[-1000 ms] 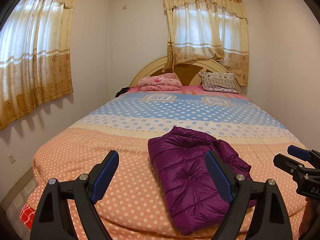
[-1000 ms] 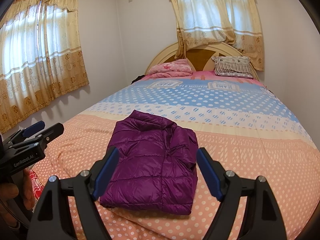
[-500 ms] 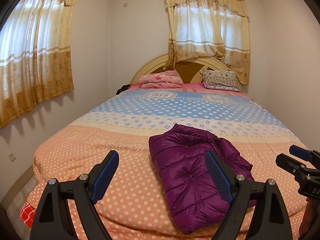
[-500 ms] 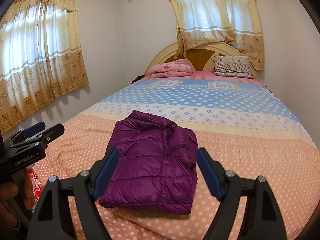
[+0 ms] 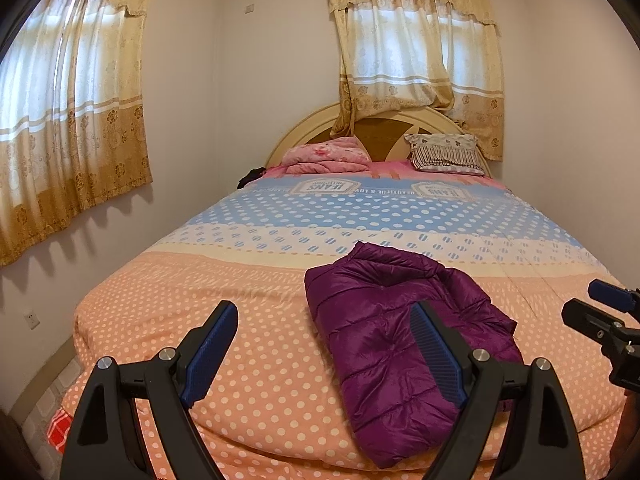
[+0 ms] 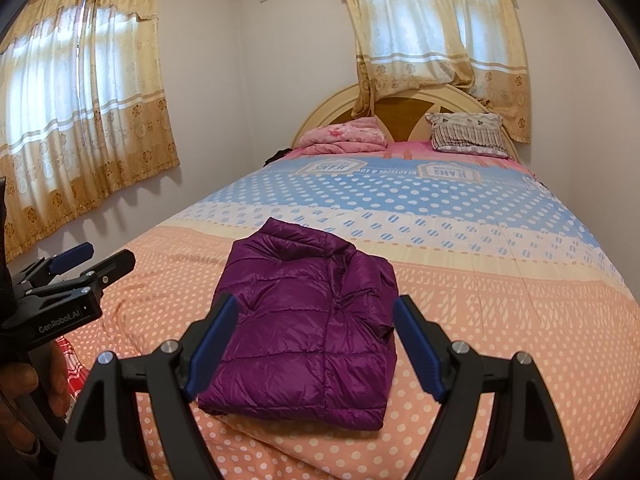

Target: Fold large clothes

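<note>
A purple puffer jacket (image 5: pixel 384 320) lies folded into a compact rectangle on the foot end of the bed; it also shows in the right wrist view (image 6: pixel 308 320). My left gripper (image 5: pixel 326 350) is open and empty, held back from the bed's foot, with the jacket ahead to its right. My right gripper (image 6: pixel 314 346) is open and empty, held back above the jacket's near edge. Each gripper shows in the other's view: the right one at the right edge (image 5: pixel 600 312), the left one at the left edge (image 6: pixel 76 272).
The bed (image 5: pixel 240 288) has a dotted orange, white and blue cover. A folded pink blanket (image 5: pixel 326 156) and a striped pillow (image 5: pixel 446 152) lie by the headboard. Walls with curtained windows stand close at left and behind. A red checked cloth (image 5: pixel 56 434) shows at the bed's lower left.
Both grippers have barely shifted and stay open. The jacket has not moved.
</note>
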`<state>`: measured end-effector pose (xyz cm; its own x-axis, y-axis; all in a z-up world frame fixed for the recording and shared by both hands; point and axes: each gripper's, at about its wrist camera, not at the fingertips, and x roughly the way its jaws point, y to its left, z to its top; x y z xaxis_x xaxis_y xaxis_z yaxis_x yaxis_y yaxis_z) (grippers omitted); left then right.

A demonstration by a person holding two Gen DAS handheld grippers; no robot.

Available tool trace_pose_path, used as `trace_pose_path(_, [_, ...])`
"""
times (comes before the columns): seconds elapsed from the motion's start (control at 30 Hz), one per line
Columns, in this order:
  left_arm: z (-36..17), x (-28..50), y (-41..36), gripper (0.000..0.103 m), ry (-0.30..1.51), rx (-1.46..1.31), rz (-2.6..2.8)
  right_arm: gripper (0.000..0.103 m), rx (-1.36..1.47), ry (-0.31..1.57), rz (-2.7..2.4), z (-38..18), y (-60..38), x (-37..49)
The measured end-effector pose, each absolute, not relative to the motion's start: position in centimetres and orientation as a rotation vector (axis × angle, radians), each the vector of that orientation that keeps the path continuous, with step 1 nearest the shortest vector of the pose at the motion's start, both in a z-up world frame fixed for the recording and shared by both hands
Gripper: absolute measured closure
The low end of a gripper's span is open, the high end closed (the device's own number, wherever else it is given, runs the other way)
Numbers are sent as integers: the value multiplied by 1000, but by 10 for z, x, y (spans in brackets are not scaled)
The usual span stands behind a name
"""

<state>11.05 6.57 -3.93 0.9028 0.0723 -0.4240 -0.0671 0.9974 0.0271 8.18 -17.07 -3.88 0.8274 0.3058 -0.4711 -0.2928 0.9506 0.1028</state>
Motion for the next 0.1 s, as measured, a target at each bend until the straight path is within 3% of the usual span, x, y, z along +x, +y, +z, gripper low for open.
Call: trace_pose_path(0.1, [-40, 111, 65, 15, 433, 19, 72, 21, 27, 505, 319, -39, -171, 82])
